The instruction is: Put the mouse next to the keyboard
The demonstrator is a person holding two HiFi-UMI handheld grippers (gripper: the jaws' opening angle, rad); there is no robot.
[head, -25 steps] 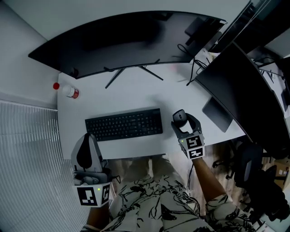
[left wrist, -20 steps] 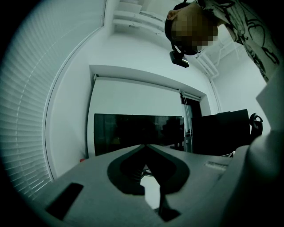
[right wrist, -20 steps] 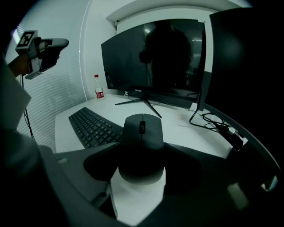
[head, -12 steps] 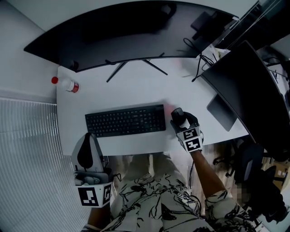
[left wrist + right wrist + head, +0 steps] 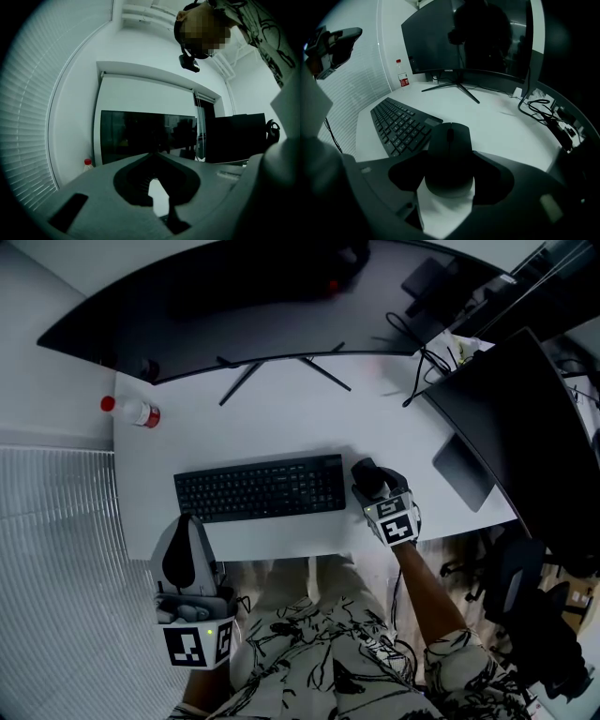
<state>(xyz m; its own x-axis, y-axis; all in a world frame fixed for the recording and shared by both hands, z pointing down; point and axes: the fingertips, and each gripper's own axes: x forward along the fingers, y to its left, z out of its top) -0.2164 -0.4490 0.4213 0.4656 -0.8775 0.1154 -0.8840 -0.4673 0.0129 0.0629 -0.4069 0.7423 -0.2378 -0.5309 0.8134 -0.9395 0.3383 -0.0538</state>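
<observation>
The black mouse is just off the right end of the black keyboard, low over or on the white desk. My right gripper is shut on it, one jaw on each side. I hold my left gripper off the desk's front left edge, above the person's lap. Its jaws meet at the tips with nothing between them.
A red-capped bottle stands at the desk's left back. A wide curved monitor on a splayed stand fills the back, a second dark monitor the right side. Cables lie at the back right.
My right gripper has carried the mouse a little left, closing the gap to the keyboard's right end. The left gripper has stayed where it was.
</observation>
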